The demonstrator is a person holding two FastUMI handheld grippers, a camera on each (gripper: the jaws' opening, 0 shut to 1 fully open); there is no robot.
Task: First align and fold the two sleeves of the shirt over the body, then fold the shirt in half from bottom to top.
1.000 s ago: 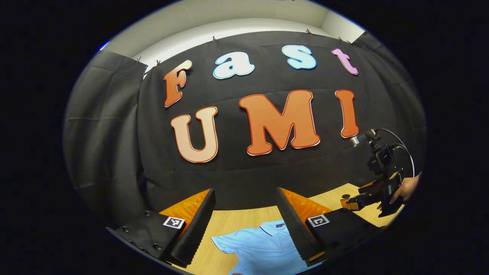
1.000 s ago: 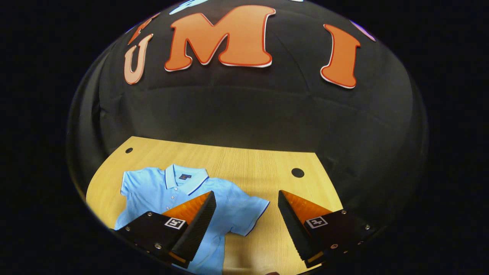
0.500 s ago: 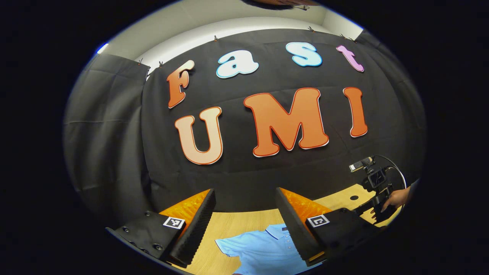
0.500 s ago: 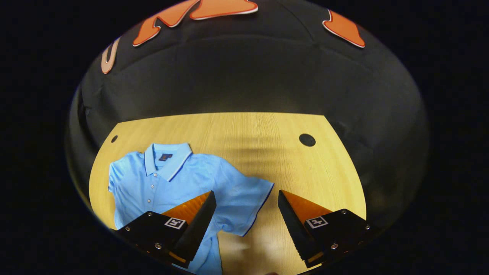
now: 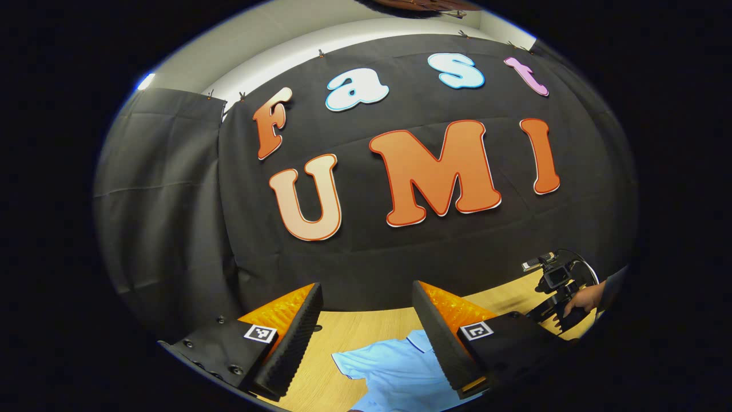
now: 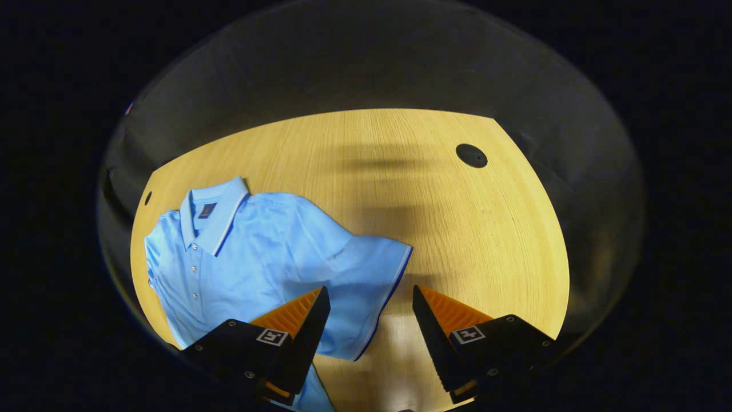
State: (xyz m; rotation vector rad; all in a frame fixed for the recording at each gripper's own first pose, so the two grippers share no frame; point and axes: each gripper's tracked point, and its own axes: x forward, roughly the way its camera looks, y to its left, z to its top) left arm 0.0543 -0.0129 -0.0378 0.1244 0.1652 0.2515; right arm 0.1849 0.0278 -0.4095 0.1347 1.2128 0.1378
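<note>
Since the earlier frames the right gripper (image 6: 366,303) is being tipped down toward the table (image 6: 434,217) — more wood is being taken in by the right gripper view, and the shirt (image 6: 257,257) is being brought closer beneath it. The shirt is lying flat and unfolded on the table, collar toward the far edge, its long axis running from the collar back toward the person. The sleeve (image 6: 366,280) on that side is being framed between the spread jaws, its hem lying just ahead of the tips; nothing is being held or touched. The right gripper is judged the nearer one for that sleeve. In the left gripper view the left gripper (image 5: 366,303) is being held higher — jaws likewise wide apart and empty — with the shirt's other sleeve (image 5: 349,363) lying below its fingers.
</note>
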